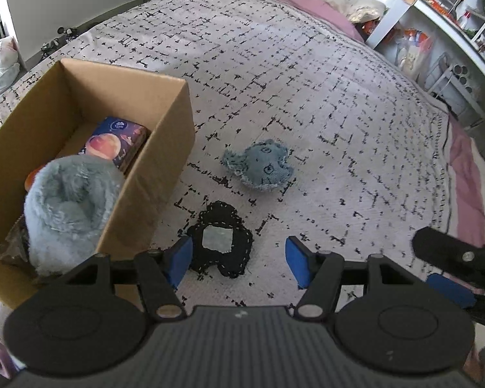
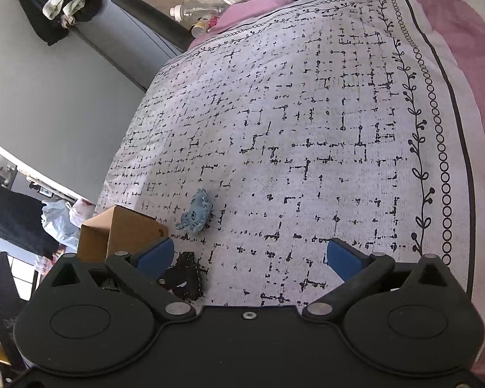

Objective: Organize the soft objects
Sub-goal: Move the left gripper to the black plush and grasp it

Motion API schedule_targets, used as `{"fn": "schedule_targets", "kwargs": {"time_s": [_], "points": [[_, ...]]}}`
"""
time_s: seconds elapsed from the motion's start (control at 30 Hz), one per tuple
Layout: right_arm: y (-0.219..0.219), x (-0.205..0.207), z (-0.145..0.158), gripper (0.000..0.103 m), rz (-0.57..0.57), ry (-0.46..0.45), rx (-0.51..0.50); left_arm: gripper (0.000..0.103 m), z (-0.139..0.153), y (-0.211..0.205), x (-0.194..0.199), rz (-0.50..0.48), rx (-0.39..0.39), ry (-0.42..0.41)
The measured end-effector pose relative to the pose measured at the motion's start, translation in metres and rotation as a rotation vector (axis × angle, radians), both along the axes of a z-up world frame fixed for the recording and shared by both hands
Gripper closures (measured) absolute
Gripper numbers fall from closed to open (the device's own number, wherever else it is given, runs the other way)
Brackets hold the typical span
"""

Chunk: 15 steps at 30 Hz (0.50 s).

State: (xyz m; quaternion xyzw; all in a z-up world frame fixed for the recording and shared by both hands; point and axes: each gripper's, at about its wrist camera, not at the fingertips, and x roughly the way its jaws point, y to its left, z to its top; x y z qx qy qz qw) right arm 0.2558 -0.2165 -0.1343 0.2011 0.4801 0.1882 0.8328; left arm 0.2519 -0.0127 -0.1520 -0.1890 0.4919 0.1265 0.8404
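Note:
A cardboard box (image 1: 174, 123) stands on the bed at the left. It holds a fluffy pale blue toy (image 1: 71, 207) and a dark tissue pack (image 1: 119, 142). A blue denim plush (image 1: 262, 166) lies on the blanket right of the box. A black fabric patch with a grey square (image 1: 221, 241) lies just ahead of my left gripper (image 1: 237, 260), which is open and empty. My right gripper (image 2: 249, 257) is open and empty above the blanket; the denim plush (image 2: 195, 211), black patch (image 2: 184, 278) and box (image 2: 119, 236) sit to its left.
The patterned white blanket (image 1: 307, 80) covers the bed, with pink sheet (image 2: 452, 16) at its edges. Shelves with clutter (image 1: 452, 32) stand at the far right. Plastic bags (image 1: 0, 64) lie on the floor at the left.

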Motion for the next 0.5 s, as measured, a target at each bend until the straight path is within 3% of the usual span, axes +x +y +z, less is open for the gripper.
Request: {"fn": "schedule_targets", "kwargs": {"time_s": [0.27, 0.5], "points": [[-0.001, 0.004, -0.005, 0.001, 0.009, 0.015, 0.011, 0.041, -0.023, -0.009, 0.013, -0.012, 0.070, 0.049], [0.000, 0.007, -0.009, 0.001, 0.014, 0.023, 0.009, 0.047, -0.037, -0.008, 0.017, -0.013, 0.066, 0.064]]}}
